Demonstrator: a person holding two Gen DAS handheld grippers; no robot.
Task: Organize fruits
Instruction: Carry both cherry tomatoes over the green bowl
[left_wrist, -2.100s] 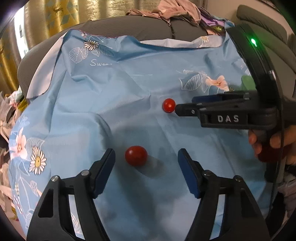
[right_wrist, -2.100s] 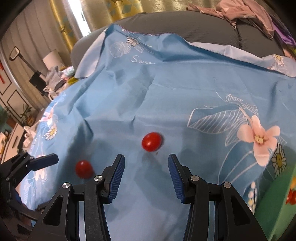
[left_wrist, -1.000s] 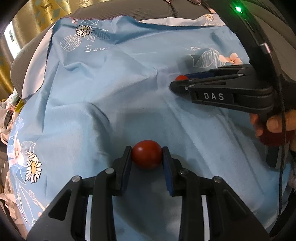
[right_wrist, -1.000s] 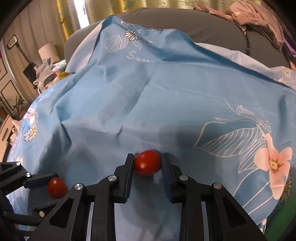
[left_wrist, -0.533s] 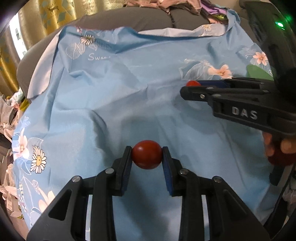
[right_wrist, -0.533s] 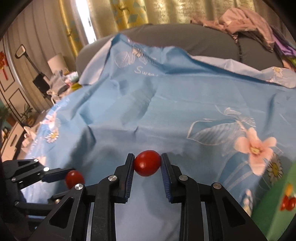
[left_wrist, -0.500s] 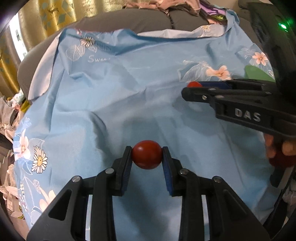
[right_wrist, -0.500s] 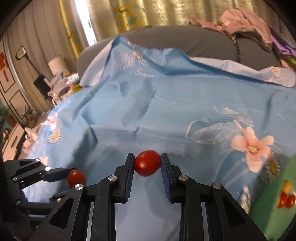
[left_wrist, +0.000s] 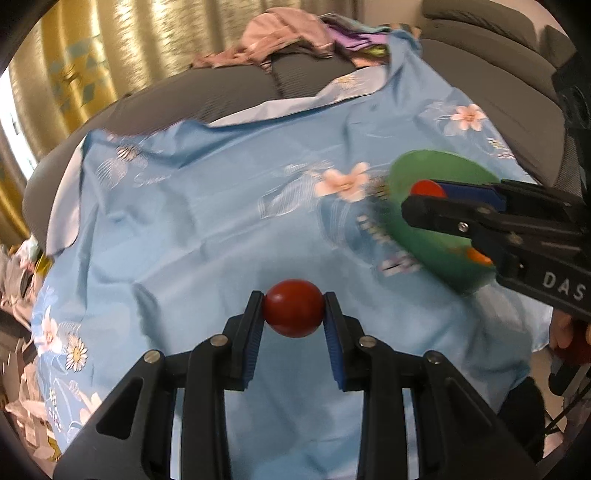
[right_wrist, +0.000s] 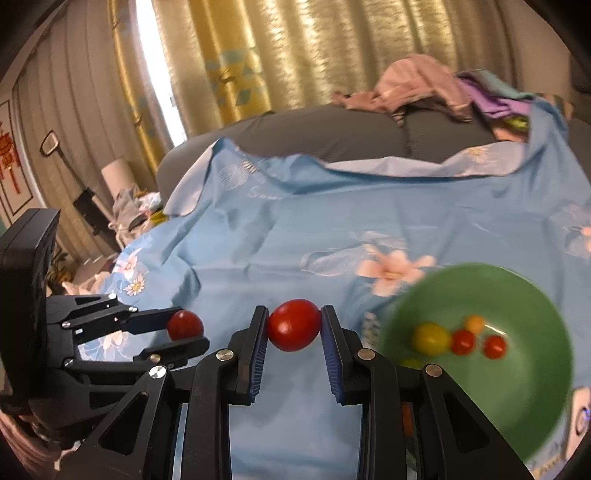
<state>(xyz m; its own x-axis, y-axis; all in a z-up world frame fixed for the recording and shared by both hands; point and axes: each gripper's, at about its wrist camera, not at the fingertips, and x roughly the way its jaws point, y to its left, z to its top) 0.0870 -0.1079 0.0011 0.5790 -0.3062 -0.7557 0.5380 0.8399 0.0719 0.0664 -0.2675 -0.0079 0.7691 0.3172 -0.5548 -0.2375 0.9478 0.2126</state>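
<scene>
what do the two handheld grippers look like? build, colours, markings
Both match: black plastic frames with triangular cut-outs, silver screws, and blue ribbed pads on the fingers. The left gripper and the right gripper look identical; the right one has white "DAS" lettering on its side and a thin black cable beneath.

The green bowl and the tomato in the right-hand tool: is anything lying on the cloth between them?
No. In the right wrist view only bare blue flowered cloth lies between the held tomato and the green bowl.
</scene>
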